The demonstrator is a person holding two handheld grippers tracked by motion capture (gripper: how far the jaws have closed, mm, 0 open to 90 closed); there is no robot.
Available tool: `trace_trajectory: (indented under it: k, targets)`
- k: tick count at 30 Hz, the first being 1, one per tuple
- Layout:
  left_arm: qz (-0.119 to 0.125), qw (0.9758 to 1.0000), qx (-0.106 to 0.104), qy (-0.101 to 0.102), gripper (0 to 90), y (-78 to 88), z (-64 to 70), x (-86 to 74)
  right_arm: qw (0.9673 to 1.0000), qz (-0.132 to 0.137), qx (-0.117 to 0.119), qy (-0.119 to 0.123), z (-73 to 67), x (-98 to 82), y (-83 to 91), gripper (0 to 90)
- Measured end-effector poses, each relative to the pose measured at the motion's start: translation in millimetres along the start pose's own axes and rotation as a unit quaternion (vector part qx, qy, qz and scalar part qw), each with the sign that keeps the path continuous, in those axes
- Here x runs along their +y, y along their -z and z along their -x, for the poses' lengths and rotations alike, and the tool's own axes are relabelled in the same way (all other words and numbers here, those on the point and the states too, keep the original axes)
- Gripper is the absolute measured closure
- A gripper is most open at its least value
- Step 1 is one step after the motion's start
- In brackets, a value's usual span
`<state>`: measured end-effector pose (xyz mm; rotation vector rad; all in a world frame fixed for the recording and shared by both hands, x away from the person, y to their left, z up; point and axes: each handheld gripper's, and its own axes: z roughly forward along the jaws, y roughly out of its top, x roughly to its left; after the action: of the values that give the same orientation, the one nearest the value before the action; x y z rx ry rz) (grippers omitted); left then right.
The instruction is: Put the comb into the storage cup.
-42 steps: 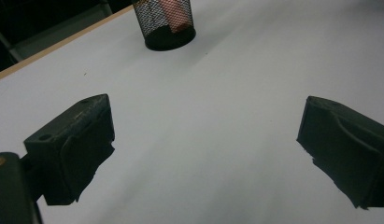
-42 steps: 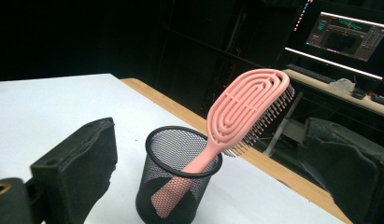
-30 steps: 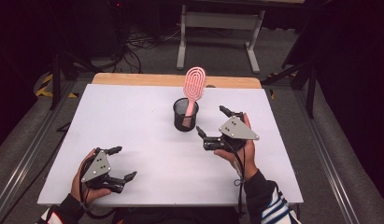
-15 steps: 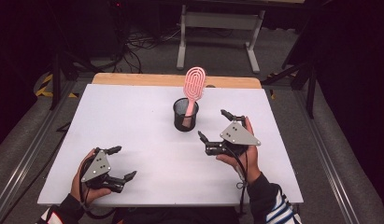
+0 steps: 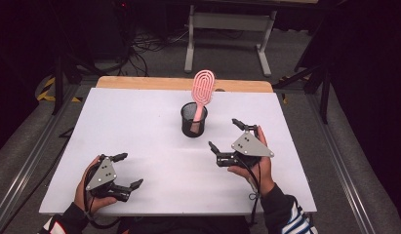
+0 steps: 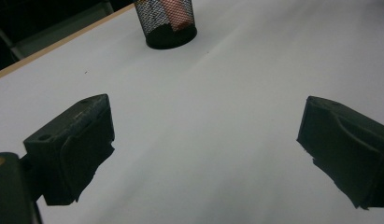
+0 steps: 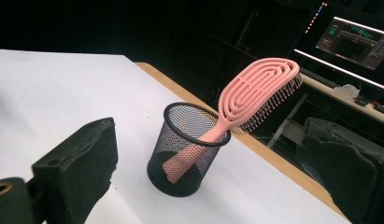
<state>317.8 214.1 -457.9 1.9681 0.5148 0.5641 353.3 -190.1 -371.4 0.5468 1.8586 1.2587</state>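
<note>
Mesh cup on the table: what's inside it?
The mesh cup holds a pink hairbrush, handle down, head leaning over the rim. Through the mesh nothing else shows; the cup's floor is too dark to tell.

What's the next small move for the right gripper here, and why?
Probably ease the right gripper forward toward the pink hairbrush. Its jaws stand open with nothing between them, and the brush leans handle-down in the black mesh cup, straight ahead in the right gripper view.
</note>
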Motion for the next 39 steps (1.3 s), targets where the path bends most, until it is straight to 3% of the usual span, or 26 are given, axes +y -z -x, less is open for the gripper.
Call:
trace_trajectory:
  k: [11,26,39]
  targets:
    - [-0.001,1.0000,-0.003,-0.001,4.7,-2.5,1.7,-0.3,0.9999,-0.008,-0.011,0.001,3.2,-7.1,5.1,5.2]
    - [0.000,1.0000,0.000,-0.002,4.7,-1.4,1.0,-0.7,0.9998,-0.016,-0.009,0.008,2.8,-19.9,11.0,5.3]
    - [-0.001,1.0000,0.000,-0.002,4.8,-1.6,1.6,-0.8,0.9992,-0.028,-0.012,0.027,1.6,-31.8,19.8,5.3]
